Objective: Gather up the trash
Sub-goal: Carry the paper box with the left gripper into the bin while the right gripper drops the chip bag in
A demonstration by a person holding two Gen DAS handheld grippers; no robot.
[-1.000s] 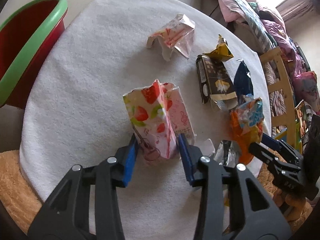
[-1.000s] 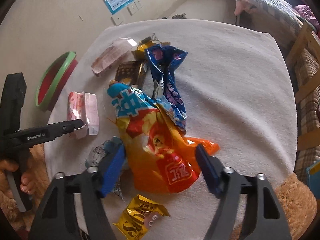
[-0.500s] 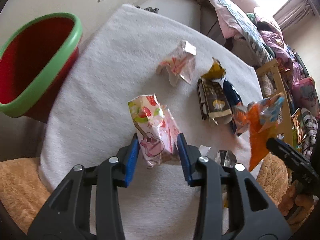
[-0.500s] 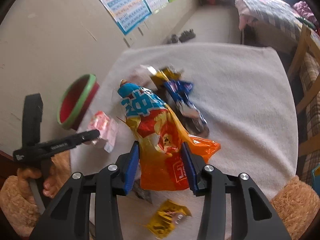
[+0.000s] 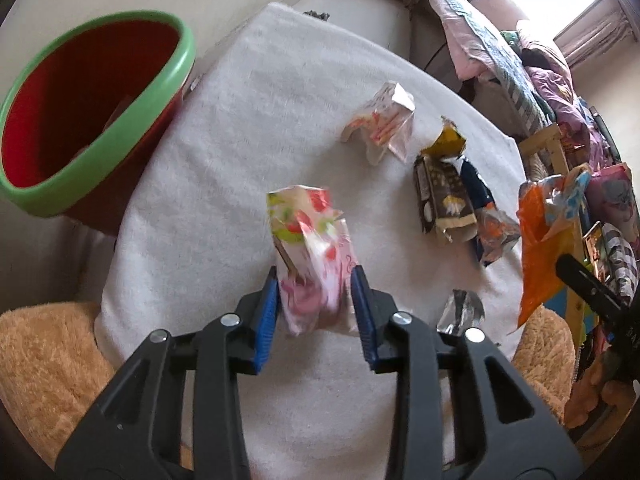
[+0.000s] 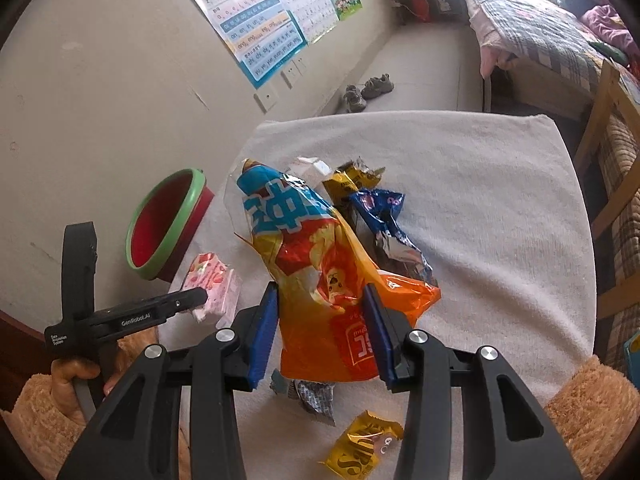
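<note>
My left gripper is shut on a pink strawberry-print wrapper and holds it above the white towel. In the right wrist view the same strawberry wrapper hangs from the left gripper. My right gripper is shut on a large orange and blue snack bag, lifted off the towel. That orange bag shows at the right edge of the left wrist view. A red bin with a green rim stands left of the table, also the bin in the right view.
On the towel lie a pink-white wrapper, a dark brown pack, a blue wrapper, a silver scrap and a yellow wrapper. A wooden chair and a bed stand to the right.
The right gripper closed on the orange bag and lifted it off the towel. The left gripper rose with the strawberry wrapper, and the red bin came further into view.
</note>
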